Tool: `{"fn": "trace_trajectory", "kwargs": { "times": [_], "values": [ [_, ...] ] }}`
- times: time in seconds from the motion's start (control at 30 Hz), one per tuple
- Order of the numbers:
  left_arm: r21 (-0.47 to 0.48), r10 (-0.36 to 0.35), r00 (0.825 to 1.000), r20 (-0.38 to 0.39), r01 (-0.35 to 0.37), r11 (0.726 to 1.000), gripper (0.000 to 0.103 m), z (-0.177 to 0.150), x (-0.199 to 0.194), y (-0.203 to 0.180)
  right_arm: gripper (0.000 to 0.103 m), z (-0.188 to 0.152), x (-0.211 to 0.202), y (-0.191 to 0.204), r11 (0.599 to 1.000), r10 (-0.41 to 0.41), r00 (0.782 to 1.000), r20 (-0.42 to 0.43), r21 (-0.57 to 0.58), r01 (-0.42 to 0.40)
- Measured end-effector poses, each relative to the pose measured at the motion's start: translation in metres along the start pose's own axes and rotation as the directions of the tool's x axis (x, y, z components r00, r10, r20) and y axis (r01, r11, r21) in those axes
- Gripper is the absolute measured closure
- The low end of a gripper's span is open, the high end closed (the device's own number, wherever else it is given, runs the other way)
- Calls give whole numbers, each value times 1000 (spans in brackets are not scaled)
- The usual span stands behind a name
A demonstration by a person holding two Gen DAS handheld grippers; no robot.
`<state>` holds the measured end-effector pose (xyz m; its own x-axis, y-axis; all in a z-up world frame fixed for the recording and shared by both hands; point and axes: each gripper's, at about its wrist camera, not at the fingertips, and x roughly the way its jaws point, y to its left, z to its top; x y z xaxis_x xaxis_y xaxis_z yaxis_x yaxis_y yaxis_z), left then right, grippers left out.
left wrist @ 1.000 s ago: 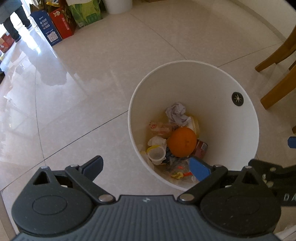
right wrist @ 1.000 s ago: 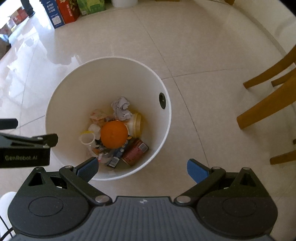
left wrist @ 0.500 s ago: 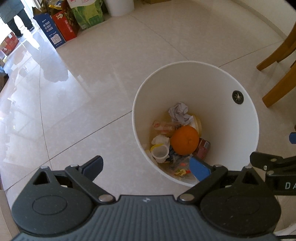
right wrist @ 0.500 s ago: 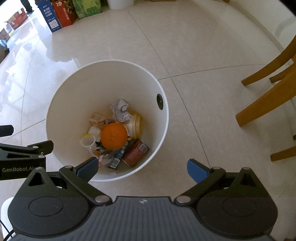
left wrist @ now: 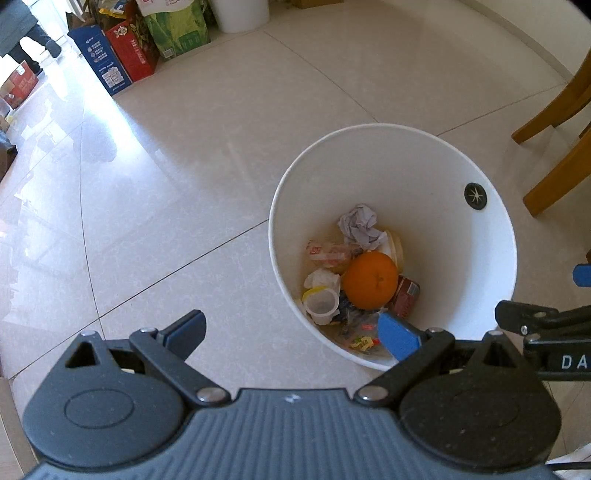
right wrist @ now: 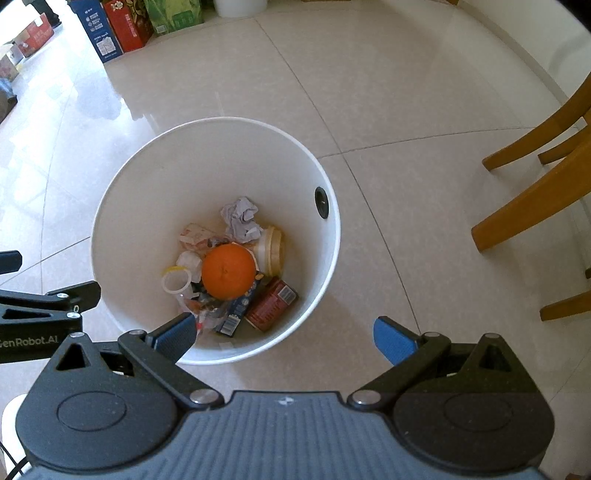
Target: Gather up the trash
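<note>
A white round bin (left wrist: 436,173) (right wrist: 155,173) stands on the tiled floor below both grippers. Inside lie an orange (left wrist: 370,281) (right wrist: 229,272), crumpled paper (left wrist: 359,227) (right wrist: 241,218), a red can (right wrist: 271,304), a small clear cup (left wrist: 321,303) (right wrist: 176,280) and several wrappers. My left gripper (left wrist: 291,330) hangs open and empty above the bin's near-left rim. My right gripper (right wrist: 284,334) is open and empty too, above the near-right rim. Each gripper shows at the edge of the other's view.
Wooden chair legs (left wrist: 554,122) (right wrist: 532,206) stand to the right of the bin. Coloured cartons (left wrist: 129,55) (right wrist: 122,26) and a white container (left wrist: 238,14) line the far side. A person's legs (left wrist: 26,44) show at far left.
Both grippers have risen and drawn back, so the bin looks smaller and more of the far floor shows. The trash in the bin has not shifted.
</note>
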<state>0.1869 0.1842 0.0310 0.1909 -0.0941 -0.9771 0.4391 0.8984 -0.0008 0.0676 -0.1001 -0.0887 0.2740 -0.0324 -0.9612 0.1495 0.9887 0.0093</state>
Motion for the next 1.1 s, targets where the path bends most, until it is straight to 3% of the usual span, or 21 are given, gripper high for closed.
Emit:
{"fn": "trace_trajectory", "kwargs": {
  "times": [1.1],
  "values": [
    [-5, -12, 1000, -8, 12, 1000, 4, 1, 2, -3, 0, 5, -2, -3, 1000, -4, 1000, 8, 1, 4]
  ]
}}
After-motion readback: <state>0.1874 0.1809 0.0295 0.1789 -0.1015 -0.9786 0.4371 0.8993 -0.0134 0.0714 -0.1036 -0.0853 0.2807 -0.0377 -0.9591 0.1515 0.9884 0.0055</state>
